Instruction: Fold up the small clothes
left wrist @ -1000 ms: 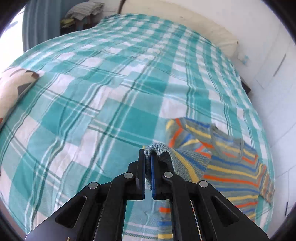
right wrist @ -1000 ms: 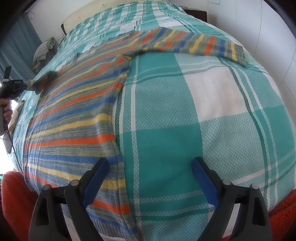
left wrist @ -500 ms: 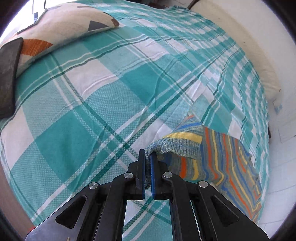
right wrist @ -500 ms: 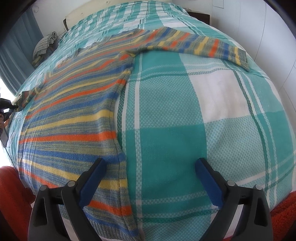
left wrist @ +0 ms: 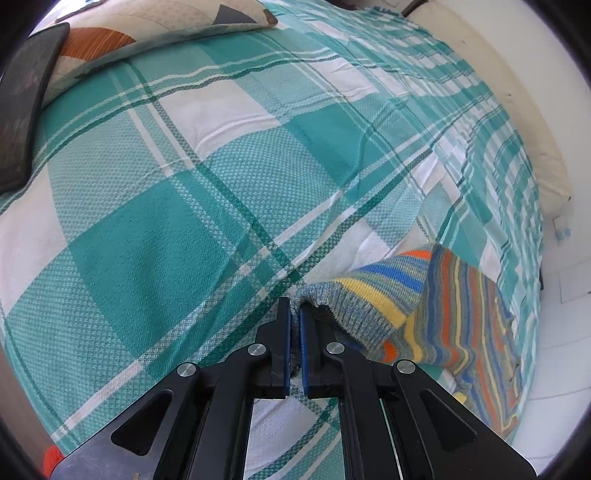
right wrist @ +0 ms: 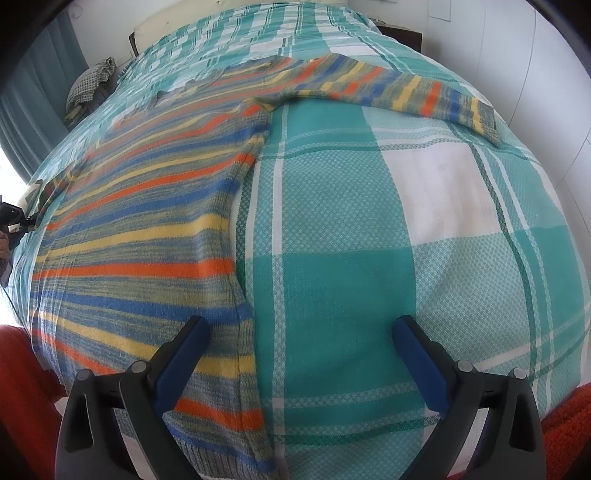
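Observation:
A small striped knit sweater [right wrist: 147,221] in blue, orange, yellow and grey lies spread flat on a teal checked bedspread [right wrist: 369,258]. Its right sleeve [right wrist: 406,92] stretches out toward the far right. My left gripper [left wrist: 294,314] is shut on the cuff of the left sleeve [left wrist: 369,295] and holds it low over the bed, pulled out to the left; it shows small at the left edge of the right wrist view [right wrist: 14,218]. My right gripper [right wrist: 299,332] is open and empty, with its left finger over the sweater's lower hem edge.
A patterned pillow [left wrist: 140,33] and a dark flat object [left wrist: 22,110] lie at the bed's far left. A pale headboard [left wrist: 517,110] and white wall bound the far side. Folded clothes [right wrist: 92,81] sit by blue curtains [right wrist: 22,122]. Red fabric [right wrist: 22,387] lies below the bed's near edge.
My left gripper has carried the sleeve cuff outward to the left and lower, so the sleeve now lies stretched out. The right gripper has stayed open and moved slightly forward.

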### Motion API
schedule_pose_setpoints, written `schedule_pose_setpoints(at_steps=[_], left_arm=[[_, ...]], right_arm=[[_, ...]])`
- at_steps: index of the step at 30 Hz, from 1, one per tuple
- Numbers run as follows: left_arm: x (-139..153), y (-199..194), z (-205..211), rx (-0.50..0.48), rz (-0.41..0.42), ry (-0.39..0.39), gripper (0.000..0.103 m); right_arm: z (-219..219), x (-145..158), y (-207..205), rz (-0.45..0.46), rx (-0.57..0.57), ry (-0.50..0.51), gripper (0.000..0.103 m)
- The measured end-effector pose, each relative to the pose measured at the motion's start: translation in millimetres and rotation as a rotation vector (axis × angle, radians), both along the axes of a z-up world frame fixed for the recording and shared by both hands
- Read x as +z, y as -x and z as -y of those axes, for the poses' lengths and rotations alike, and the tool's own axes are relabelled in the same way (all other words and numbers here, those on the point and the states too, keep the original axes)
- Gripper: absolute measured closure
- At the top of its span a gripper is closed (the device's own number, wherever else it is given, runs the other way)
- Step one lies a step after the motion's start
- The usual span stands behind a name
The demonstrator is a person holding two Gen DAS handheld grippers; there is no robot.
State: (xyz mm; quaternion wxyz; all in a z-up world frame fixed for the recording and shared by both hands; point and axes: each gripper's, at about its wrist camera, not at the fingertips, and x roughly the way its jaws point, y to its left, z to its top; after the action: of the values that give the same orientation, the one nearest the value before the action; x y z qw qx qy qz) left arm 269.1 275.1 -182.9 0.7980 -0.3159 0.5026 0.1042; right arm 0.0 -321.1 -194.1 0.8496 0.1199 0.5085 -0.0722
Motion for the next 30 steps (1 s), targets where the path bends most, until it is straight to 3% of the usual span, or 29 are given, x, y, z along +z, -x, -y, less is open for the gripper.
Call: schedule_pose_setpoints(at_steps=[10, 12, 15, 18, 21, 23, 25, 27, 29, 30], left_arm=[[-1.4, 3.1, -10.2, -0.001, -0.003, 0.022, 0.097], [0.4, 9.4, -21.2, 0.05, -0.017, -0.007, 0.097], [0.4, 23.5, -45.8, 0.144, -0.024, 0.012, 0.097], [11.4, 34.0, -51.5, 0.173, 0.0, -0.047, 0.096], [34.6, 34.4, -28.2, 0.066, 0.115, -0.092, 0.096], [42.8, 22.2, 5.5, -0.119, 0.15, -0.073, 0.092], [40.0, 7.4, 44.9, -0.306, 0.132, -0.006, 0.089], [37.1, -6.8, 82.0, -0.424, 0.12, 0.019, 0.083], [31.8, -24.7, 106.0, -0.476, 0.103, 0.027, 0.068], [28.4, -34.6, 111.4, -0.475, 0.091, 0.022, 0.067]], right_arm=[[-1.1, 0.0, 1.0, 0.001, 0.0, 0.0, 0.002], [-1.1, -0.2, 0.8, 0.001, 0.0, 0.0, 0.002], [-1.2, -0.1, 0.9, 0.001, -0.001, 0.0, 0.002], [-1.4, -0.2, 0.6, 0.002, 0.0, 0.001, 0.0], [-4.4, -1.9, -0.7, -0.002, 0.005, 0.013, 0.0], [-5.7, -2.3, -1.7, -0.003, 0.005, 0.021, 0.0], [-6.8, -2.6, -1.4, -0.003, 0.004, 0.025, 0.0], [-6.6, -2.8, -1.3, -0.002, 0.004, 0.026, 0.0], [-7.5, -2.8, -1.0, -0.001, 0.004, 0.03, 0.0], [-6.8, -2.8, -1.0, 0.0, 0.005, 0.033, 0.0]])
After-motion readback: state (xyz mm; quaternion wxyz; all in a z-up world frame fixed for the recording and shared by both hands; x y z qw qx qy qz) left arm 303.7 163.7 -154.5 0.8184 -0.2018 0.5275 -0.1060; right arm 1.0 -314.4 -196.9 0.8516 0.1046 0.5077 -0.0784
